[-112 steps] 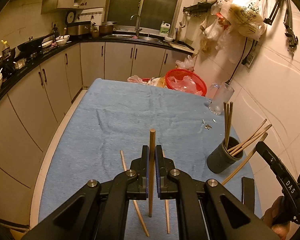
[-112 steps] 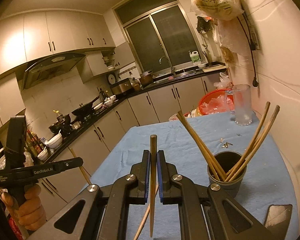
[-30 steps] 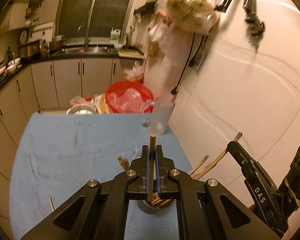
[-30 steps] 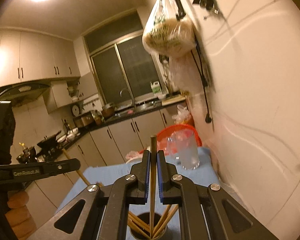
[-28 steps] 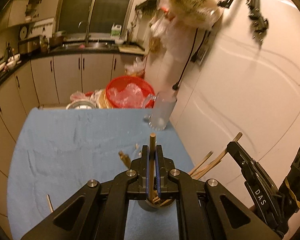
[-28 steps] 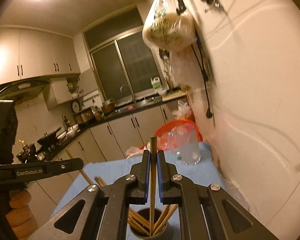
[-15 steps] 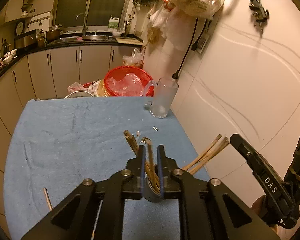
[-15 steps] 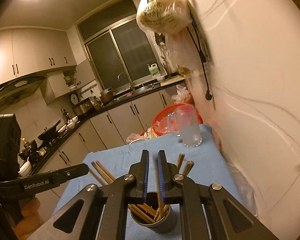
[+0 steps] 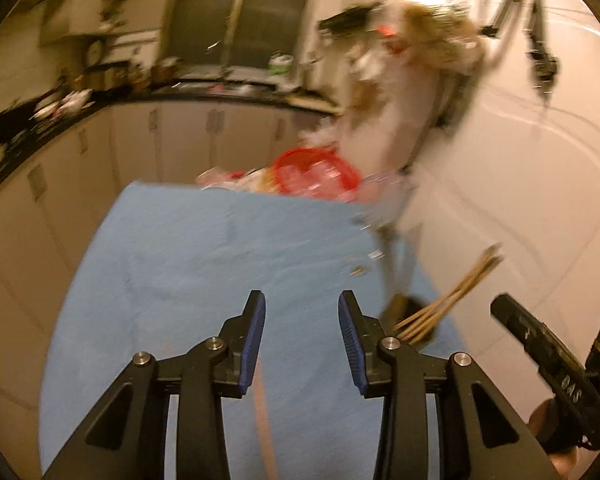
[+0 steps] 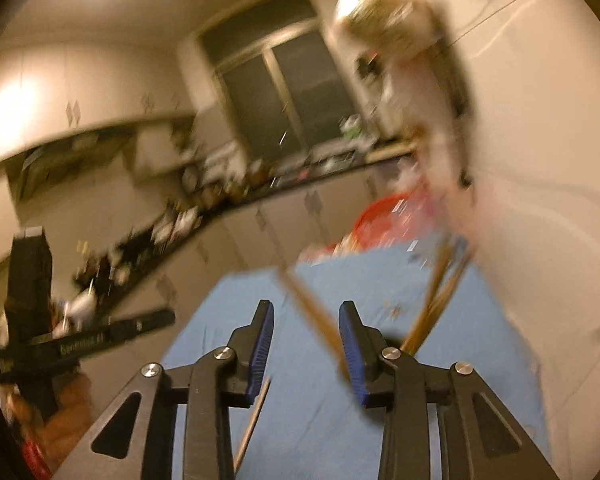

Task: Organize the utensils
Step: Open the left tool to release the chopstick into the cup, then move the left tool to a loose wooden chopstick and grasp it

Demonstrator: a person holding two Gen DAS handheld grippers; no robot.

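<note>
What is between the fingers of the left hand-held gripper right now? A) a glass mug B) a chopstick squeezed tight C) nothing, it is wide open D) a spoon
C: the left hand-held gripper has its blue-padded fingers spread wide apart with only the blue cloth showing between them, while chopsticks stand in the dark cup off to its right.

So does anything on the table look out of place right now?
Yes. One chopstick lies loose on the blue cloth between the open left gripper fingers, while the others stand in the dark cup. Small bits of debris lie scattered nearby.
</note>
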